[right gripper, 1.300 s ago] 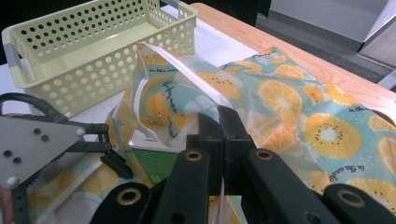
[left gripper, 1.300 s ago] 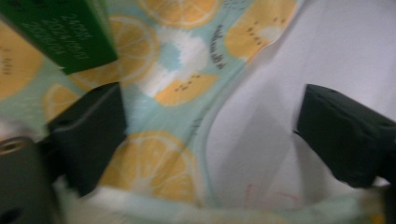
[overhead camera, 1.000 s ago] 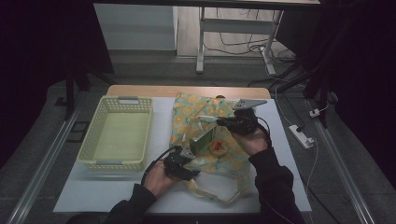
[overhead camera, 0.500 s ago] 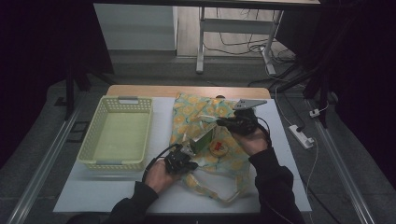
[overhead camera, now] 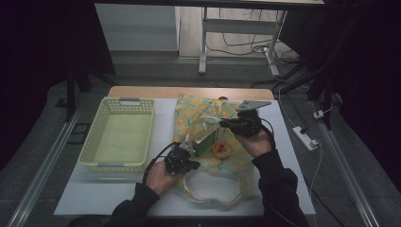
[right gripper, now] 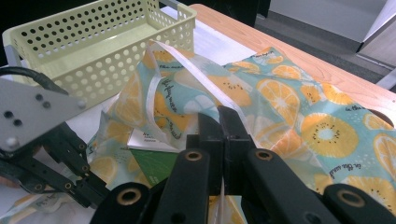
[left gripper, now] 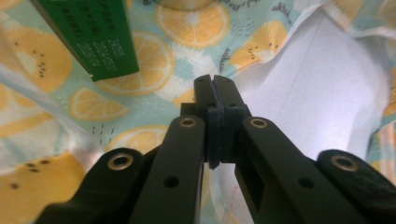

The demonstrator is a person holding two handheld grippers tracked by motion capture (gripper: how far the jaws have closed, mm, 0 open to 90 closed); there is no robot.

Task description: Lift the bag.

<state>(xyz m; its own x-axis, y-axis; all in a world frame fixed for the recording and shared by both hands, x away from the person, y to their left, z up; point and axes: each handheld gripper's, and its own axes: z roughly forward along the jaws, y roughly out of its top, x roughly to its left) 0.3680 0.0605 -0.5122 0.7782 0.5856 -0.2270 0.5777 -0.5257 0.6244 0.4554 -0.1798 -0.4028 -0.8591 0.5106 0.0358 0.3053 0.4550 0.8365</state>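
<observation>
Green box (overhead camera: 206,142) seen at frame centre, long axis diagonal, up-right of left gripper (overhead camera: 185,152); right gripper (overhead camera: 226,124) beyond. Both jaws closed on fruit-print bag (overhead camera: 198,111) fabric.

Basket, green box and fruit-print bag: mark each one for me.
basket (overhead camera: 88,150), high view, on its left rim.
green box (left gripper: 91,35), left gripper view, on its printed green side.
bag (right gripper: 322,121), right gripper view, on the flat fruit-print fabric.
</observation>
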